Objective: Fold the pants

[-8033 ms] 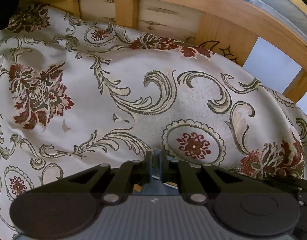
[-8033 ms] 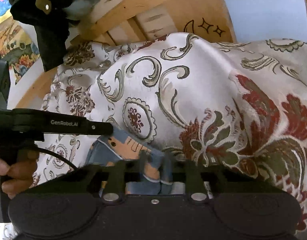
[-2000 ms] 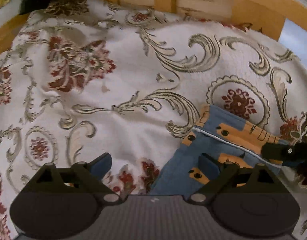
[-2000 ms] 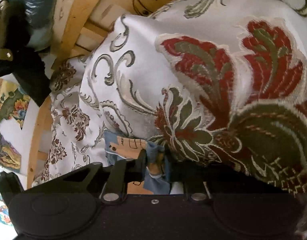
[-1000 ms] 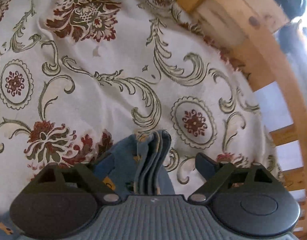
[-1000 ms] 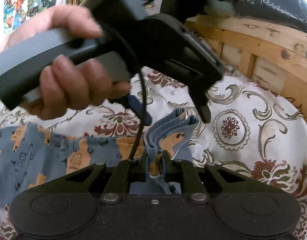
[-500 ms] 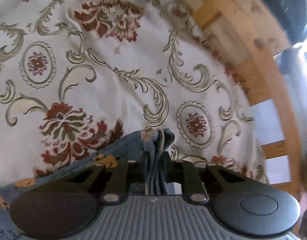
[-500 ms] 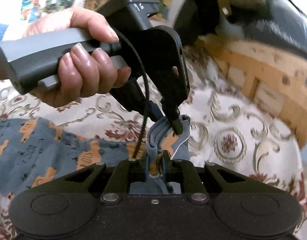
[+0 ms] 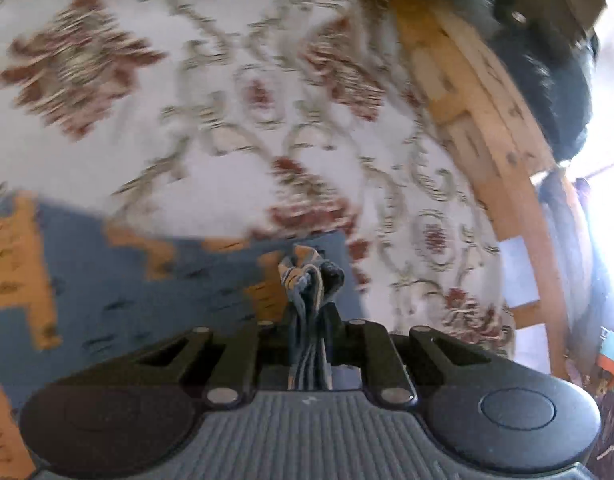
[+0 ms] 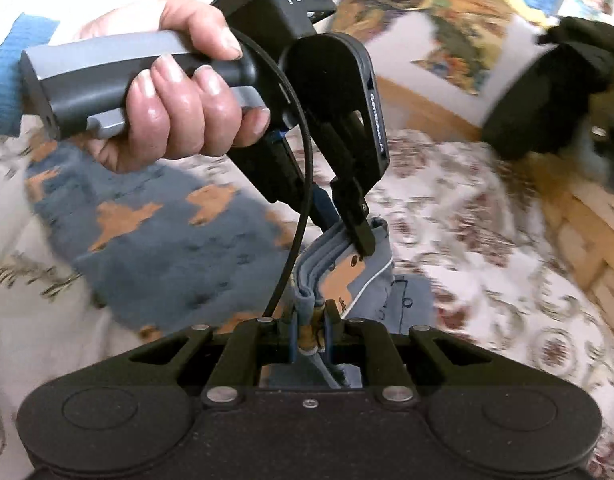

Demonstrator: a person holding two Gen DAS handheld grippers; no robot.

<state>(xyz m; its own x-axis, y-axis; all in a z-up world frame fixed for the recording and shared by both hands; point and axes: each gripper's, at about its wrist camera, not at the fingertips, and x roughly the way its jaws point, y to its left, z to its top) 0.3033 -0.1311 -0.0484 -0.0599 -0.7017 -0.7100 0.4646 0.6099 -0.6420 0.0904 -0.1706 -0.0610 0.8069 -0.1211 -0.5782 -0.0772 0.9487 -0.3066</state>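
Now both grippers are on the same bunched edge of the pants [image 10: 155,240], blue cloth with orange animal shapes. Low in the centre of the right wrist view, the right gripper [image 10: 310,330] has its jaws nearly together, a thick fold of layered blue fabric pinched between them. Just above it, mid-frame, the left gripper [image 10: 349,232] comes in from the upper left, its black fingers [image 10: 357,224] pressed onto the top of that same stack of layers. A hand [image 10: 179,88] wraps the grey handle in the upper left of the frame, with a black cable looping down from the tool to the lower centre.

Over in the left wrist view, lower centre, the left gripper [image 9: 309,320] is closed down tight on several stacked layers of pants [image 9: 119,276] that stick up between its fingers. More of the garment spreads out flat to the left of the frame, lying on the floral bedspread [image 9: 211,112], cream with red flowers and green scrolls. That view is badly motion-blurred. A wooden bed frame [image 9: 503,160] curves down the right side, and dark clothing [image 9: 547,60] hangs over it at the upper right.
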